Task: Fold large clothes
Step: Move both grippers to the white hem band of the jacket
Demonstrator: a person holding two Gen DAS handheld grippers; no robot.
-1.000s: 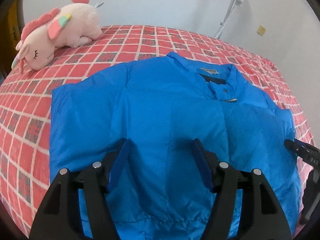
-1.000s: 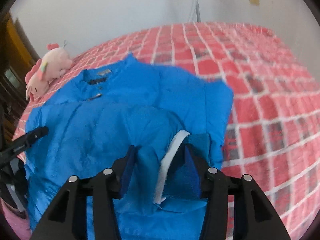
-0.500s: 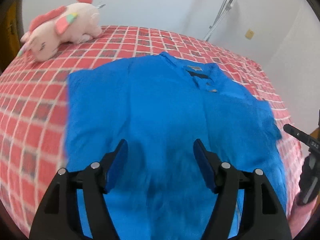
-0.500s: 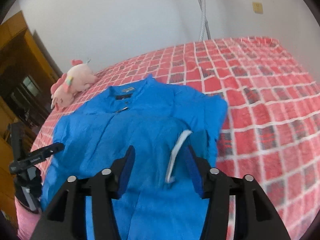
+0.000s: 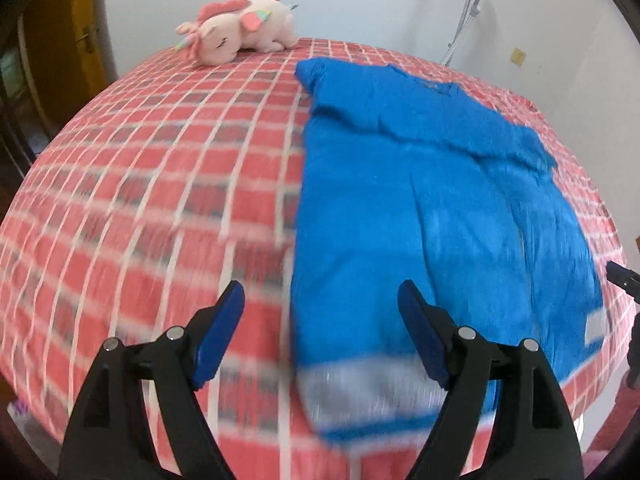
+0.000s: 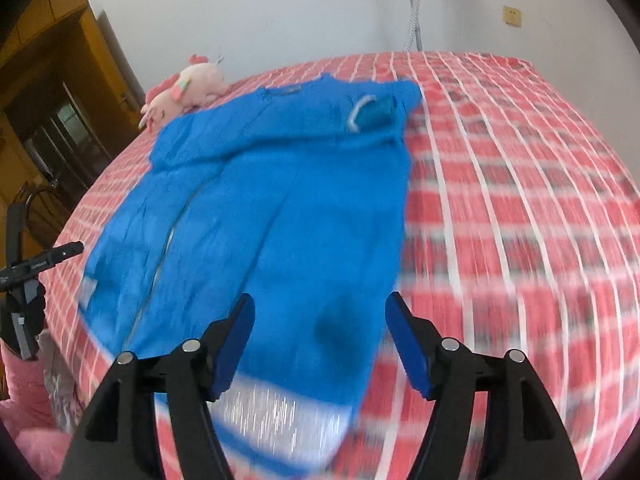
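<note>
The bright blue padded jacket (image 5: 432,208) lies flat on the red-checked bedspread (image 5: 160,184), sleeves folded in (cuff tucked). Left gripper (image 5: 320,332) and right gripper (image 6: 320,332) hover wide, empty; next, likely grasp the hem.

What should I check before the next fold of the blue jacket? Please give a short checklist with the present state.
1. Left hand-held gripper open, holding nothing: ok.
2. Right hand-held gripper open, holding nothing: ok.
3. Blue jacket lies flat on the bed, sleeves folded in: ok.
4. Sleeve cuff tucked on top near the collar: ok.
5. Plush toy apart from the jacket: ok.
6. Hem edge sharp enough to aim a grasp: cannot tell, blurred.
</note>
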